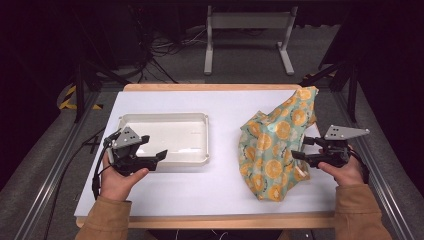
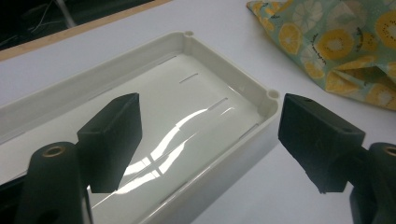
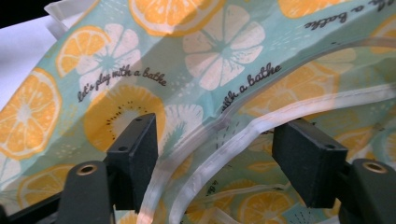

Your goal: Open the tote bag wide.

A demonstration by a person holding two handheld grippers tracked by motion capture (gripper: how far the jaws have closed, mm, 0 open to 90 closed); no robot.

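Observation:
A white, shallow plastic tray [image 1: 165, 116] lies empty on the left half of the white table. My left gripper [image 1: 154, 147] hovers at its near right corner, open. In the left gripper view, one jaw hangs over the tray's glossy inside and the other outside the tray's rim [image 2: 229, 70]. A soft bag [image 1: 272, 145] printed with orange and kiwi slices lies crumpled on the right half. My right gripper [image 1: 300, 148] is open at the bag's near right edge. In the right gripper view, the bag's translucent white handle strap [image 3: 243, 135] runs between the spread jaws, over the printed fabric [image 3: 210, 60].
The bag's corner [image 2: 336, 42] lies right of the tray, with bare table [image 1: 220, 190] between them and along the front. A wooden edge borders the tabletop. Beyond the far edge stand a grey metal frame [image 1: 247, 22] and floor cables. Aluminium rails run along both sides.

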